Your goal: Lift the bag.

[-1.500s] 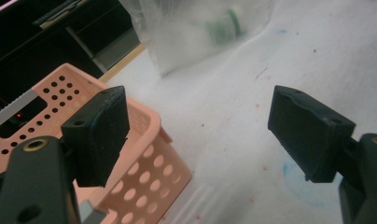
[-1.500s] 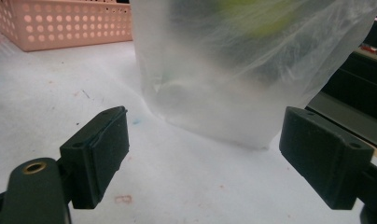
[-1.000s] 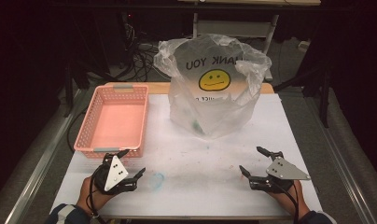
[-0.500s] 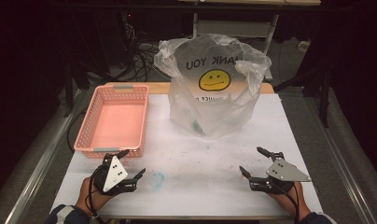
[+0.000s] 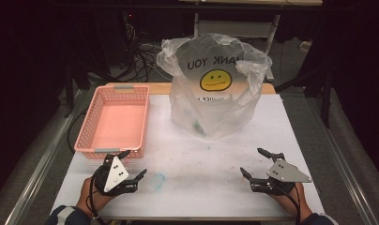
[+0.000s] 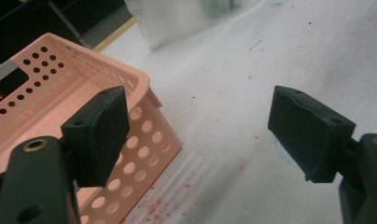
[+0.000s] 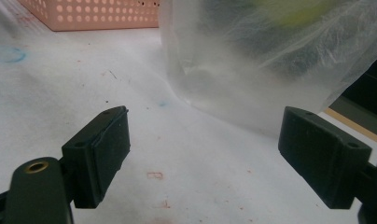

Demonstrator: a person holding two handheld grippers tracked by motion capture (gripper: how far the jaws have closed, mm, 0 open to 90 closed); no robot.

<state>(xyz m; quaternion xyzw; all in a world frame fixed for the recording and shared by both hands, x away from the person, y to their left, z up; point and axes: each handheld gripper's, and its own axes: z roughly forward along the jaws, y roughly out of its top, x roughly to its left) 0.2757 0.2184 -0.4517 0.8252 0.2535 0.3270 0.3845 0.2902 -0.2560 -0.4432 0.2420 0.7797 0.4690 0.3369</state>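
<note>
My left gripper sits near me at the table's left with its jaws spread wide and nothing between them, just beside the near end of the pink basket. Its own camera catches the basket's perforated corner and red specks on the white table, which the high view loses. My right gripper, near-right, is equally wide and empty. The high view reads the smiley on the clear plastic bag at the far centre; my right camera gets just its crinkled base.
</note>
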